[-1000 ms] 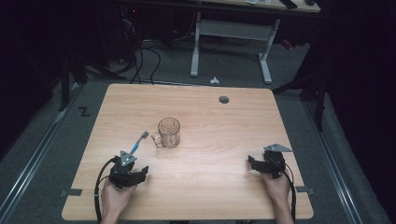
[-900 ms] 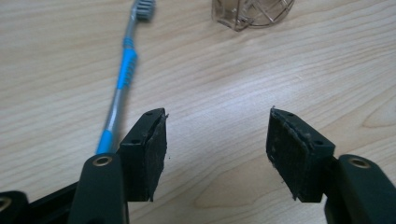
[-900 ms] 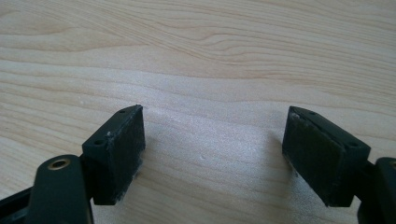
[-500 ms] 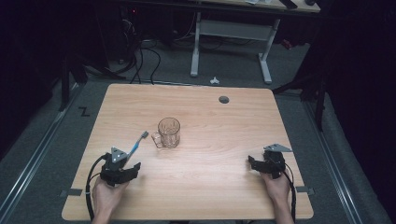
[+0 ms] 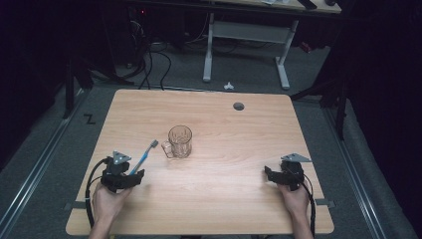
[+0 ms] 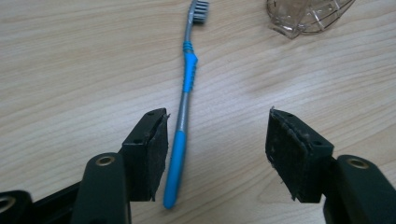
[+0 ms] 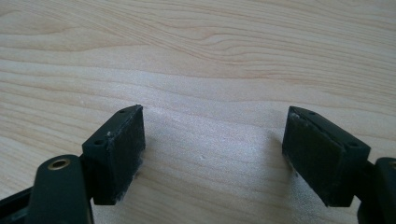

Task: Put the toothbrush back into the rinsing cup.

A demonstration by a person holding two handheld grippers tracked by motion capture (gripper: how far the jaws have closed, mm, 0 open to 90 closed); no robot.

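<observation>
One toothbrush (image 6: 185, 84) lies flat on the table (image 5: 239, 199) between the jaws of the left claw (image 6: 219, 149), its handle end just beside the left-hand pad; those jaws have just been widening and nothing is pinched. It looks light, stiff, slick plastic, so take it at the blue mid-handle. One clear glass mug (image 5: 179, 141) beyond looks fragile; the right claw (image 7: 215, 154) is open and holds nothing.

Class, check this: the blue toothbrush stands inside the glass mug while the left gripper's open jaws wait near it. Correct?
Not quite. The toothbrush lies flat on the table beside the glass mug, as the high view shows. The left gripper is open near it.
</observation>
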